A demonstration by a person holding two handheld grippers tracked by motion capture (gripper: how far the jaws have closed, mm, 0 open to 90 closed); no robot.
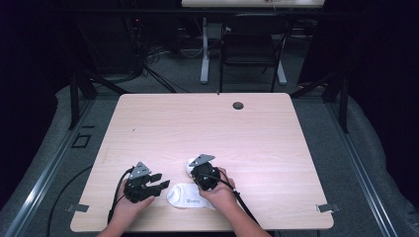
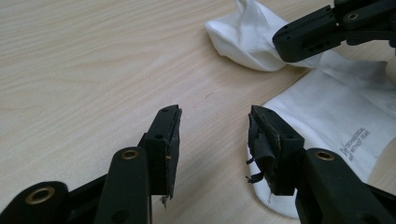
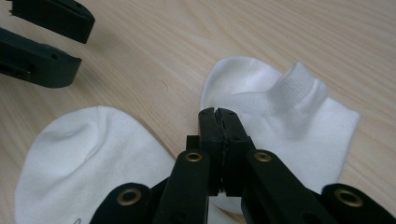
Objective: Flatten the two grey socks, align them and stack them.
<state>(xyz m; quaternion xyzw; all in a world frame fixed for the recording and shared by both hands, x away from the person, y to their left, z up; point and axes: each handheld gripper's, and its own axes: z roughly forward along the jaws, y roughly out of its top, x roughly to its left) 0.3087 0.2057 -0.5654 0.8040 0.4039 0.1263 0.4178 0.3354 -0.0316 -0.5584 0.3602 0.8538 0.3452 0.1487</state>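
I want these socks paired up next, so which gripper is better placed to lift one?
Probably right: the right gripper is shut low over the sock. The left gripper is open beside it, gripping nothing.

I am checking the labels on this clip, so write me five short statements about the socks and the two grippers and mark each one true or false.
1. The socks are white. True.
2. The left gripper has its jaws clamped together. False: they stand apart, with bare table between them.
3. The right gripper has its jaws closed. True: the pads meet, pinching sock fabric.
4. One sock bears small printed lettering. True.
5. The socks lie at the far edge of the table, beside the round hole. False: they lie near the person's edge, between the two hands.
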